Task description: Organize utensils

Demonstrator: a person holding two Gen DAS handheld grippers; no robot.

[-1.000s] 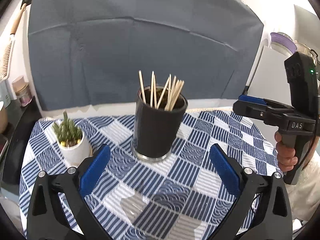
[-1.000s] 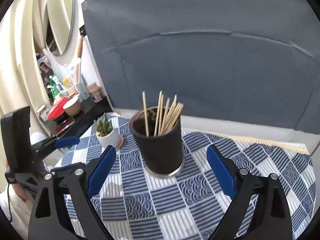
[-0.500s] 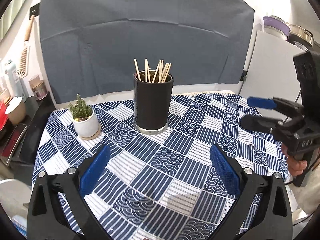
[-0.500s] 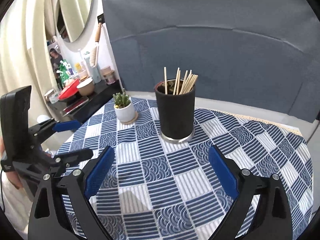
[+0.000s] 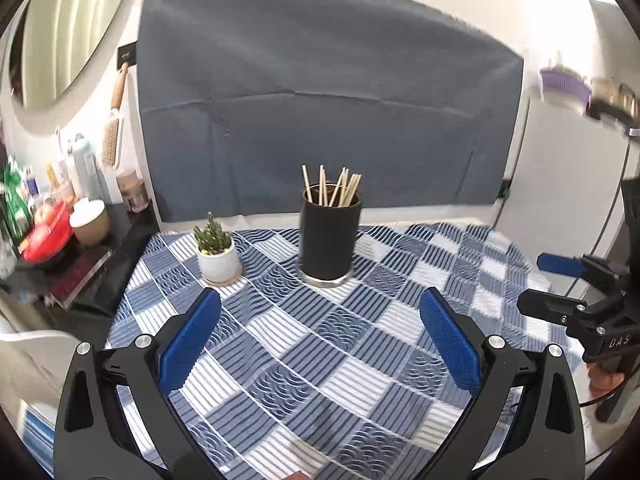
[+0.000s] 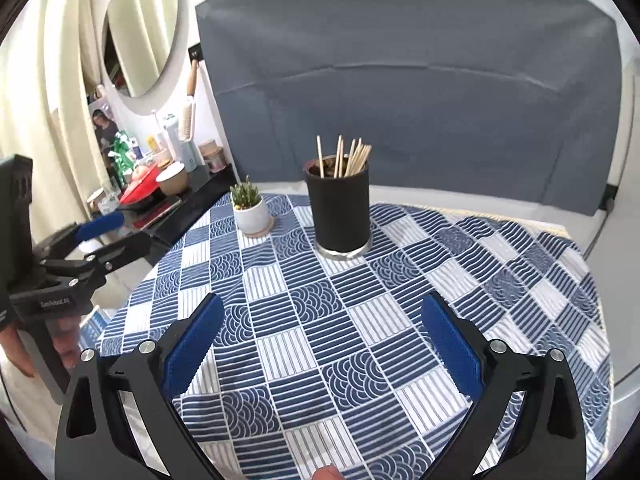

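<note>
Toward the back of the tabletop (image 5: 360, 360), the wooden chopsticks (image 5: 334, 188) are stood tips-up in a black cylindrical holder (image 5: 328, 240), fanned loosely against its right rim. Upright storage keeps them bundled and easy to pull out; judged from this, the organizing looks done or nearly done. No loose utensil is seen on the checked blue-and-white tablecloth (image 6: 360, 340). Just left of the holder, apart from it, a small potted cactus (image 5: 215, 248) is set on a coaster. Nearer the cameras, both tongs are kept well clear of the holder. The left tongs (image 5: 320, 344) are spread wide with nothing between the pads. The right tongs (image 6: 320, 344) are opening, likewise empty. Left of the tabletop, a side counter (image 6: 192, 196) with bottles and a red pot is seen.
</note>
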